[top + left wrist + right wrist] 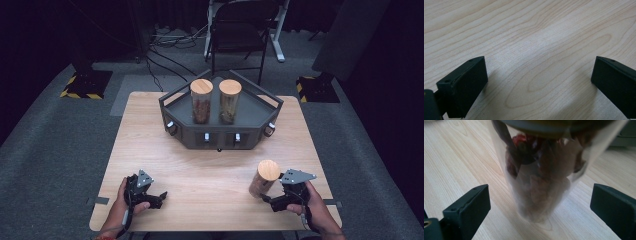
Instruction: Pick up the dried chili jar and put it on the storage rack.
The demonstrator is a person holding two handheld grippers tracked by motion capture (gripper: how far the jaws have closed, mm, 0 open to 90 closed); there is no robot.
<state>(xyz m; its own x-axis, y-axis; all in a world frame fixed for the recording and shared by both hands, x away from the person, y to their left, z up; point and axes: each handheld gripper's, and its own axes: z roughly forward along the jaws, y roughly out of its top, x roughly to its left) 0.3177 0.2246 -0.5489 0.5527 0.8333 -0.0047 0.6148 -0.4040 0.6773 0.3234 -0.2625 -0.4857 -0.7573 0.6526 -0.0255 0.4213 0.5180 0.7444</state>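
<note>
The clear jar (541, 177) with a wooden lid stands on the worktop (200, 170) between the right hand-held gripper's (540, 207) wide-open jaws; likely rigid, smooth, slippery, breakable; grip mid-wall squarely

Two hand-held grippers, each matte black and topped with a grey three-cornered plate dotted with small dark screw holes. The left gripper (159, 196) and right gripper (266, 199) both end in a pair of blocky black jaws; up close in the gripper views, the jaws are flat-faced slabs with bevelled edges and a small round screw recess near each upper corner. A thin cable trails back from each body along the person's forearm. The forearms are bare, with a reddish band at the left wrist (106, 235).
</note>
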